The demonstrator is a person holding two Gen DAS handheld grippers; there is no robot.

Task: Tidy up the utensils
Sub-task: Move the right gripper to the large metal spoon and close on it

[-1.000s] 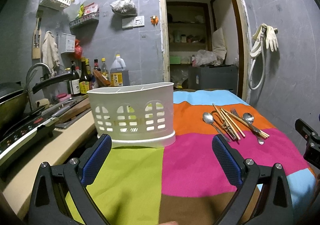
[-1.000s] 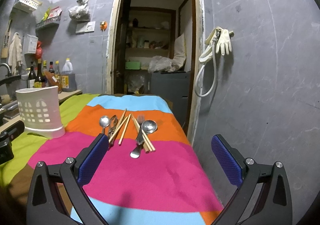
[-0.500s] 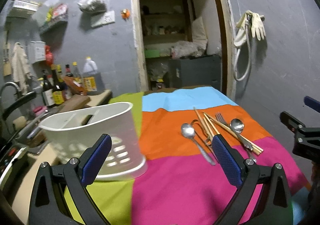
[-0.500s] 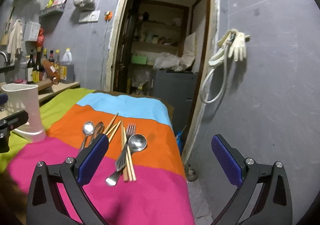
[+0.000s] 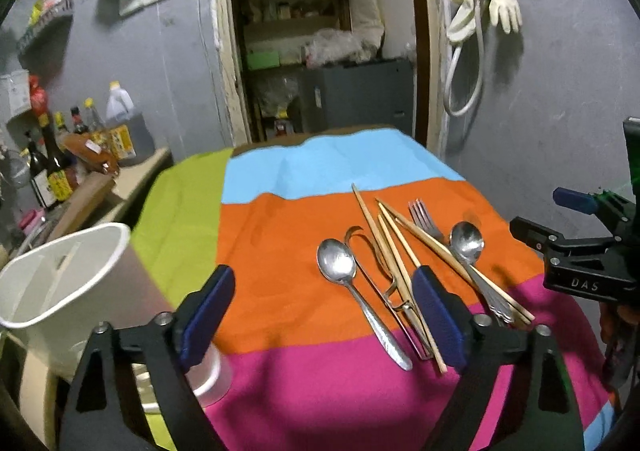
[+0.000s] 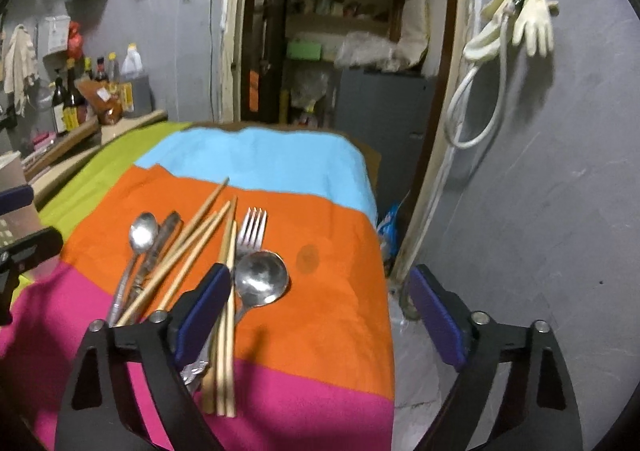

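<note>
The left gripper (image 5: 320, 311) has its jaws wide apart, and they have just been closing a little; nothing is pressed between them. The right gripper (image 6: 320, 311) is the same: wide, just closing a little, holding nothing.

The utensils lie in a loose pile on the striped cloth (image 5: 280, 243), mostly on its orange band. In the left wrist view there is a spoon (image 5: 337, 263), then a curved metal tool (image 5: 374, 279) beside it, several wooden chopsticks (image 5: 384, 239) crossing each other, a fork (image 5: 422, 215) and a second spoon (image 5: 466, 241). The right finger of the left gripper hides a part of the pile.

The white utensil holder (image 5: 60, 283) stands at the left edge of the cloth, well apart from the pile.
</note>
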